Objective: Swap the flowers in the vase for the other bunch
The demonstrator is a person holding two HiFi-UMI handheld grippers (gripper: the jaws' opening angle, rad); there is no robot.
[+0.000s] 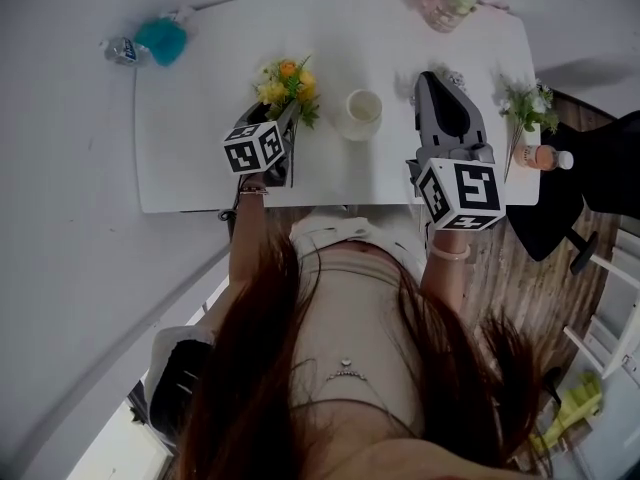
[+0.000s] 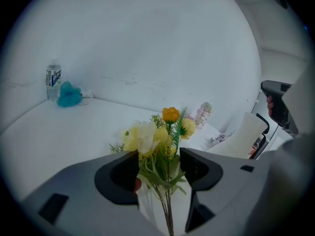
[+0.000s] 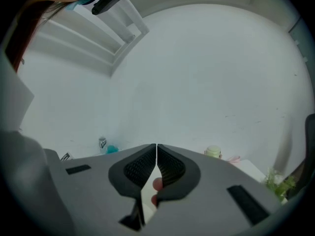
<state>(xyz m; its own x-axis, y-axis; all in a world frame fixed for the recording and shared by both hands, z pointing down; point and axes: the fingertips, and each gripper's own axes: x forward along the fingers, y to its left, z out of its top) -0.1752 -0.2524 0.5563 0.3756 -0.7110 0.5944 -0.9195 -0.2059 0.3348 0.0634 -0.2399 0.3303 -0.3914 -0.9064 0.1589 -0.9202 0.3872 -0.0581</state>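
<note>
A bunch of yellow, orange and white flowers [image 1: 288, 84] lies on the white table [image 1: 190, 138], left of a white vase [image 1: 362, 114] whose mouth shows nothing inside. My left gripper [image 1: 289, 120] is at the bunch's stem end. In the left gripper view the stems [image 2: 165, 195] run between the jaws of the left gripper [image 2: 157, 166], which stand open with a gap on both sides. The vase [image 2: 244, 134] stands to their right. The other bunch, white and green [image 1: 530, 103], sits at the table's right edge. My right gripper [image 1: 430, 80] hovers right of the vase, shut and empty [image 3: 156, 154].
A water bottle [image 1: 120, 50] and a teal object [image 1: 161, 38] lie at the table's far left corner. A pale jar [image 1: 456, 2] stands at the far right. An orange bottle [image 1: 545, 157] lies by the white bunch. A black chair [image 1: 560, 218] is beside the table.
</note>
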